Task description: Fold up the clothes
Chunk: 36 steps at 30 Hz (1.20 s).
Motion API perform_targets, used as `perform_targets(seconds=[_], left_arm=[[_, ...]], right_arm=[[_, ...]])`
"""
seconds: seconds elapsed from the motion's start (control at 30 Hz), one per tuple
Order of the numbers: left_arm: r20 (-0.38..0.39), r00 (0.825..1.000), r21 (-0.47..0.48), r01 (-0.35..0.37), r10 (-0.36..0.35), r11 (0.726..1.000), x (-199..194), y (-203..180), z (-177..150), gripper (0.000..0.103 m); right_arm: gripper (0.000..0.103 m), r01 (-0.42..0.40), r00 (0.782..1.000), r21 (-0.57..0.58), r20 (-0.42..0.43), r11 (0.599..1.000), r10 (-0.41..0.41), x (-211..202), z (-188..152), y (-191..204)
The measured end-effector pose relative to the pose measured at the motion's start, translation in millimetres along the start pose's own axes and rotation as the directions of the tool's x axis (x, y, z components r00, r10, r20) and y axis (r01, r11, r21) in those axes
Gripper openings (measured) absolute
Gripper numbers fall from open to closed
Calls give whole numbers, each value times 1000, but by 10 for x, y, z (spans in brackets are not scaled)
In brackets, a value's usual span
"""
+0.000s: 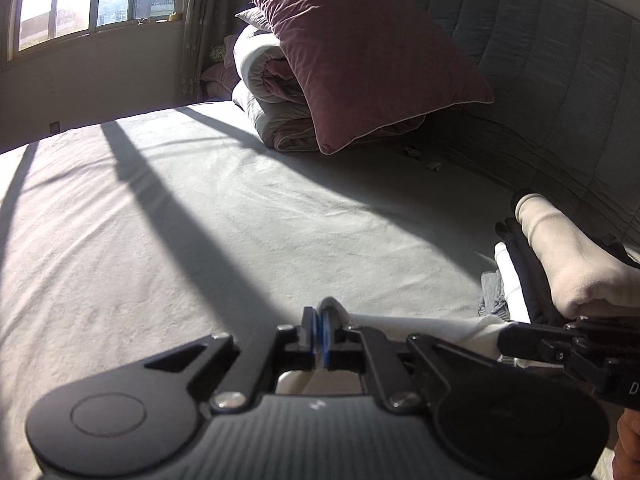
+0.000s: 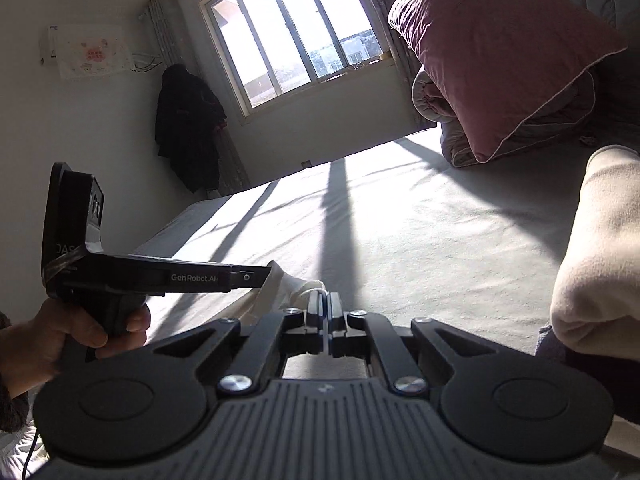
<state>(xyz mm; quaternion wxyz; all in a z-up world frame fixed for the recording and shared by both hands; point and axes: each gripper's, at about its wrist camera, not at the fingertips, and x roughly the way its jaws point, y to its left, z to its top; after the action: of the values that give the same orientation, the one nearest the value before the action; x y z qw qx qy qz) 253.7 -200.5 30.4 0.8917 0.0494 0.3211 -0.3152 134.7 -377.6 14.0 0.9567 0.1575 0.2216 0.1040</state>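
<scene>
A white garment [image 1: 440, 326] is stretched low over the grey bed sheet [image 1: 180, 220] between my two grippers. My left gripper [image 1: 320, 336] is shut on one end of it, and cloth shows above and below the blue pads. The right gripper [image 1: 506, 340] comes in from the right and pinches the other end. In the right wrist view the right gripper [image 2: 323, 308] is shut with the white garment [image 2: 288, 284] bunched at its tips. There the left gripper [image 2: 262, 276], held by a hand [image 2: 80, 332], grips the same cloth just to the left.
A stack of folded dark and white clothes [image 1: 528, 280] with a cream garment [image 1: 560, 256] on top lies at the right. A maroon pillow [image 1: 360, 60] leans on a rolled quilt [image 1: 260, 80] before the grey headboard [image 1: 560, 60]. A dark coat [image 2: 188, 128] hangs by the window.
</scene>
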Motion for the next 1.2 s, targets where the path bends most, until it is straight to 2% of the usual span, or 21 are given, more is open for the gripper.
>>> perform_targets(seconds=[0.1,0.27,0.43,0.53,0.57,0.7,0.73,0.8,0.9,1.0,1.1,1.17,1.2], left_arm=[[-49,999,-26,-11,10,1000,296,9,-136,3],[-111,993,-72,-47,39,996,702,64,-384,3],[-74,996,-120,-62,53,991,839,102,-358,3],[-75,995,-141,-74,64,987,874,103,-265,3],[-66,996,-147,-72,63,986,841,103,-234,3],[-17,998,-181,-60,58,982,636,135,-148,10],[-2,998,-194,-58,59,979,542,164,-149,11],[9,998,-215,-59,63,975,365,238,-170,12],[15,995,-231,-89,95,969,53,359,-264,13],[15,992,-233,-121,128,965,-307,485,-416,15],[11,988,-241,-147,154,959,-693,607,-624,18],[11,985,-240,-164,172,957,-992,713,-781,21],[10,982,-240,-181,189,954,-1145,764,-860,22]], right_arm=[[4,66,993,-24,-93,998,-68,179,-120,-71],[4,157,959,-84,-224,984,-172,459,-300,-126],[1,281,911,-130,-276,951,-307,551,-379,-206],[1,283,921,-77,-258,956,-293,457,-357,-275],[2,271,930,-65,-239,960,-279,404,-339,-264],[5,158,969,-54,-183,986,-165,278,-304,-165],[9,126,976,-61,-171,990,-135,280,-301,-123],[10,53,984,-54,-169,997,-62,343,-305,-46],[10,-54,980,-48,-194,997,44,521,-332,95],[10,-119,968,-92,-234,989,95,746,-418,271],[10,-120,958,-128,-274,984,81,955,-513,354],[10,-111,962,-132,-262,985,74,1004,-535,318],[6,-103,965,-122,-252,987,70,1005,-524,277]])
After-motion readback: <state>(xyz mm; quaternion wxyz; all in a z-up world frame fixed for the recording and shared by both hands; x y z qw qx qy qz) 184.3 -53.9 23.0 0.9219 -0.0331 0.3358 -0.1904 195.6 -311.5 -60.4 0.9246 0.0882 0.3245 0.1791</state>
